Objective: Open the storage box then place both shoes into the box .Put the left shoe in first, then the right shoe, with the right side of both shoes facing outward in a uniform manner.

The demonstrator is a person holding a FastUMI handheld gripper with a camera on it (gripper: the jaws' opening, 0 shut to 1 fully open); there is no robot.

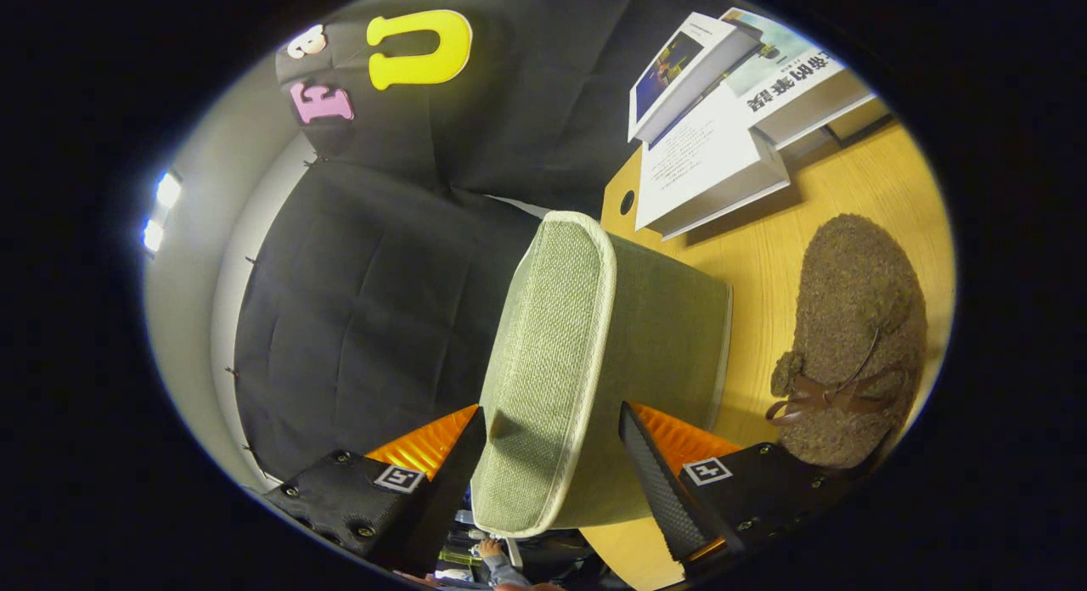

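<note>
A green fabric storage box point(671, 319) with pale piping stands on the wooden table point(764, 260). Its lid point(552, 353) sits between my fingers, and my gripper point(554, 421) is shut on the lid's near edge, one finger on its top face and the other against its underside by the box wall. The whole scene is rolled sideways in the gripper view. A brown fuzzy shoe point(858, 319) with a brown ribbon bow point(819, 397) lies on the table beside the box, just beyond one finger point(654, 472). The box's inside is hidden.
A stack of books point(722, 141) lies on the table beyond the box and the shoe. The black cloth wall hangs behind the table's edge. A person's hand point(492, 550) shows below the box, near my fingers.
</note>
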